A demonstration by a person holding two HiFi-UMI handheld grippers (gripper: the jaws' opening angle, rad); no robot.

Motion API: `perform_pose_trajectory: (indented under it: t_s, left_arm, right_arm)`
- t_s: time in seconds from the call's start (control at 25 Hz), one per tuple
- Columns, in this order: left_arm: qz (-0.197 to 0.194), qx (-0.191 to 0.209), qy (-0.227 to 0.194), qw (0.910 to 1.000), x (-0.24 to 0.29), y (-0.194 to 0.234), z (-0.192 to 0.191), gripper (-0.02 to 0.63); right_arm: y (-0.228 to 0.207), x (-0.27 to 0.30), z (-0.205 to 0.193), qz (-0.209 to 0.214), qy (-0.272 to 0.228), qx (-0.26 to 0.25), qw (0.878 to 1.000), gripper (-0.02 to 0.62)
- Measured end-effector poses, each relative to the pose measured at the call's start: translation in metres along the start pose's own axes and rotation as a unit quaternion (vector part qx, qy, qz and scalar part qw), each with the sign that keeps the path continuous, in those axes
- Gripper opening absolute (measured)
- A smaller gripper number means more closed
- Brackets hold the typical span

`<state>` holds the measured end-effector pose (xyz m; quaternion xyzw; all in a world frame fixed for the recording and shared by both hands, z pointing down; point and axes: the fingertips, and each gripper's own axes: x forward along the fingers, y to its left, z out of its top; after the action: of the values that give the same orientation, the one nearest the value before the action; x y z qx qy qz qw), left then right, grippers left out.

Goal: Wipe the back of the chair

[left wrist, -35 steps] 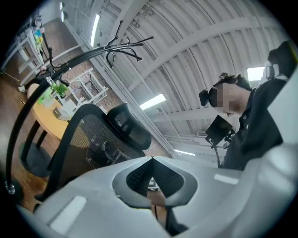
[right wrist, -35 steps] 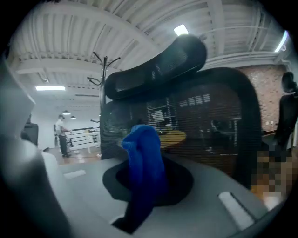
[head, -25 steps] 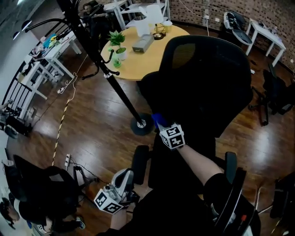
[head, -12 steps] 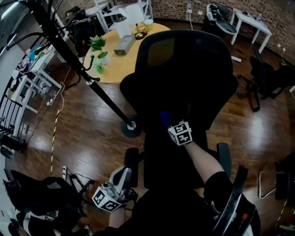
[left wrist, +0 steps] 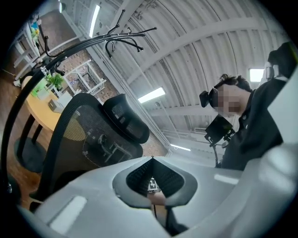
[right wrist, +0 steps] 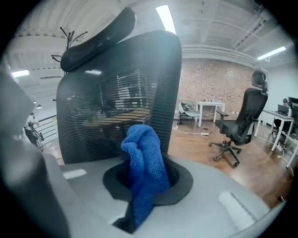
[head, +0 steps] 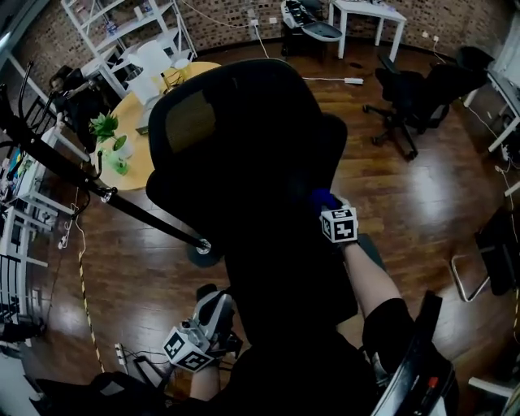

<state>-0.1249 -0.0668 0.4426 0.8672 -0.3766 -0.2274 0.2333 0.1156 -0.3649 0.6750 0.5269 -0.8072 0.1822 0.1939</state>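
A black office chair with a mesh back (head: 244, 138) fills the middle of the head view. My right gripper (head: 329, 210) is at the right edge of that back, shut on a blue cloth (head: 322, 198). In the right gripper view the cloth (right wrist: 144, 167) bunches out of the right gripper (right wrist: 146, 179), right by the mesh back (right wrist: 107, 107) under the headrest (right wrist: 98, 37). My left gripper (head: 213, 313) hangs low at the person's side, away from the chair. In its own view the left gripper (left wrist: 152, 179) looks shut and holds nothing, with the chair (left wrist: 88, 139) beyond.
A round yellow table (head: 142, 154) with a potted plant (head: 108, 130) stands behind the chair. A black coat-stand pole (head: 122, 207) slants to its base (head: 203, 246) on the wood floor. Another office chair (head: 414, 106) and a white desk (head: 366, 10) are at the right rear.
My right gripper has carried the blue cloth from the lower left part of the chair's back across to its right edge. The head view has swung round. The left gripper stays low.
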Motion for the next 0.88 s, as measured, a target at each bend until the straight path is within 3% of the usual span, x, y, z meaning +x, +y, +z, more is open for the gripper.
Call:
perform_pose_trajectory:
  t_s: [0.2,0.44,0.68,0.88]
  left_arm:
    - [0.006,0.004,-0.005,1.0000,-0.005,0.000,0.001,-0.008]
    - [0.060,0.007,-0.038,0.9974,-0.045,-0.001,0.003,-0.008]
    - [0.150,0.018,-0.085,0.9849,-0.112,-0.004,0.006,-0.008]
    - [0.223,0.029,-0.116,0.9676,-0.172,-0.009,0.012,-0.008]
  right_arm:
    - [0.015,-0.013,-0.005,-0.004,-0.014,0.026,1.000,0.037]
    - [0.147,-0.015,-0.045,0.135,0.008,-0.031,0.990,0.037]
    - [0.299,0.011,-0.068,0.266,0.043,-0.108,0.957,0.037]
    - [0.377,0.033,-0.080,0.313,0.066,-0.165,0.933,0.037]
